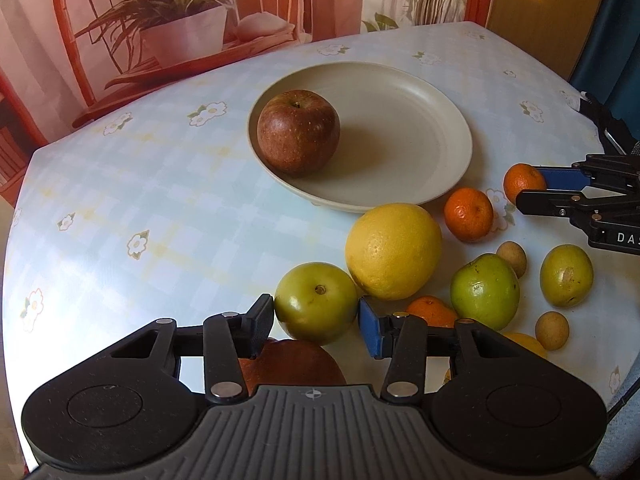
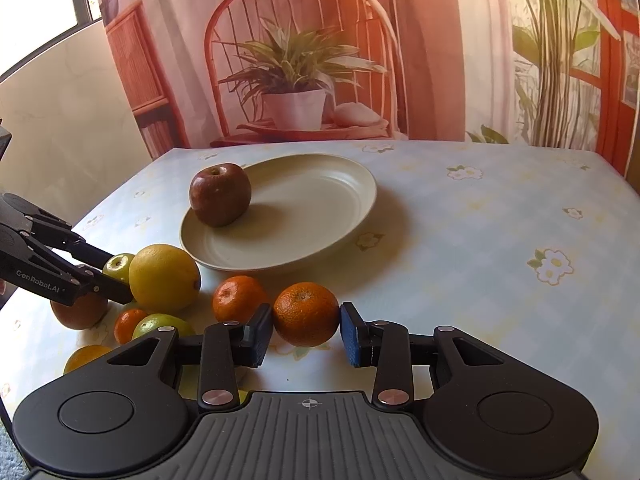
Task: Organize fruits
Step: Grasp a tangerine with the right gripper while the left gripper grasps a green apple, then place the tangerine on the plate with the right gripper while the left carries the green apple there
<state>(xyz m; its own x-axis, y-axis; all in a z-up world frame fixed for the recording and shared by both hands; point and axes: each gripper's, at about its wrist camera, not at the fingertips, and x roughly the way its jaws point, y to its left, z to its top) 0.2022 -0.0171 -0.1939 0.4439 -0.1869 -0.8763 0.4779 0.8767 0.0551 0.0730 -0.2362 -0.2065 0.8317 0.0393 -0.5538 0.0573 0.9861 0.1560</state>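
Note:
A beige plate (image 1: 420, 120) holds one red apple (image 1: 298, 130) on its left side; both also show in the right wrist view, plate (image 2: 320, 200) and apple (image 2: 220, 194). My left gripper (image 1: 316, 322) has its pads against both sides of a green apple (image 1: 316, 300) on the table. My right gripper (image 2: 306, 330) has its pads against both sides of a tangerine (image 2: 306, 314); from the left wrist view that tangerine (image 1: 522, 182) sits between the right fingers.
Loose fruit lies in front of the plate: a large yellow citrus (image 1: 394, 250), a tangerine (image 1: 468, 214), two more green apples (image 1: 484, 292), small brown round fruits (image 1: 552, 330), and a red apple (image 1: 292, 364) under my left gripper. A flowered tablecloth (image 1: 140, 200) covers the table.

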